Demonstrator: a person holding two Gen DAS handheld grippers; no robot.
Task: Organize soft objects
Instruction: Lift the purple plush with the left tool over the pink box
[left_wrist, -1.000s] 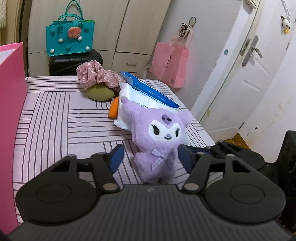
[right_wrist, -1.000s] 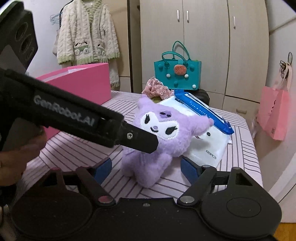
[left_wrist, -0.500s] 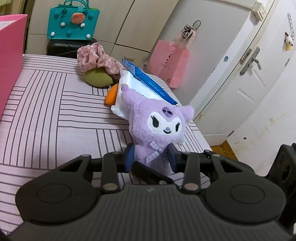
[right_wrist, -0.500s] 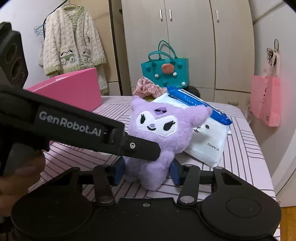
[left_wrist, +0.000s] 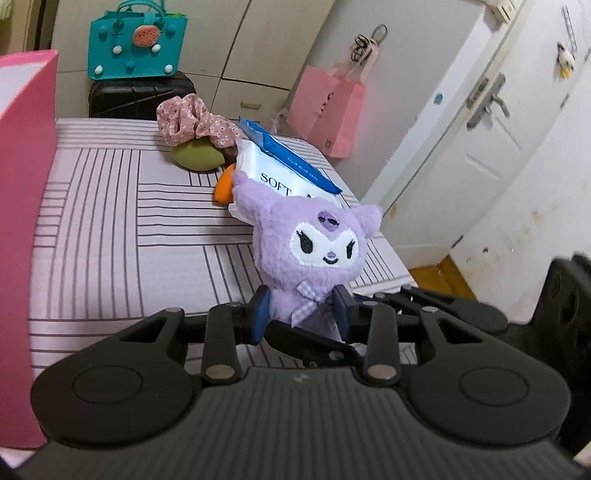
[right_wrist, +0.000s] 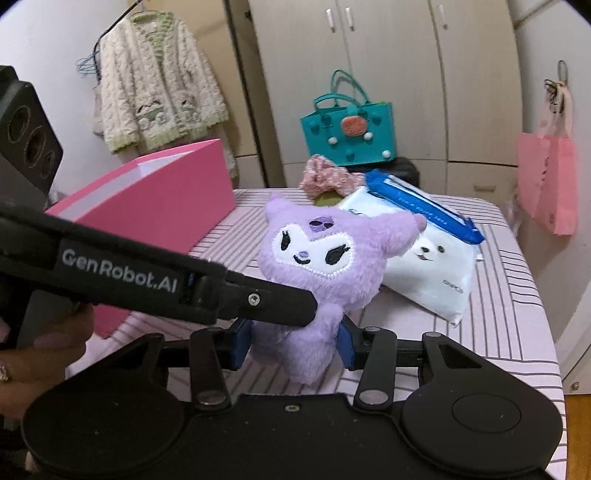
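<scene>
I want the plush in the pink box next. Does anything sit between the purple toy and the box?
Nothing visible: the striped tabletop between the purple plush and pink box looks bare. Both grippers grip it.

Plush toy (left_wrist: 314, 254): purple, fluffy, white embroidered face, checked bow at neck.
Pose: upright, face toward camera, tilted slightly.
Place: centre of frame, lower body pinched between blue pads, over striped cloth.
Behind: white tissue pack, upper centre.
</scene>
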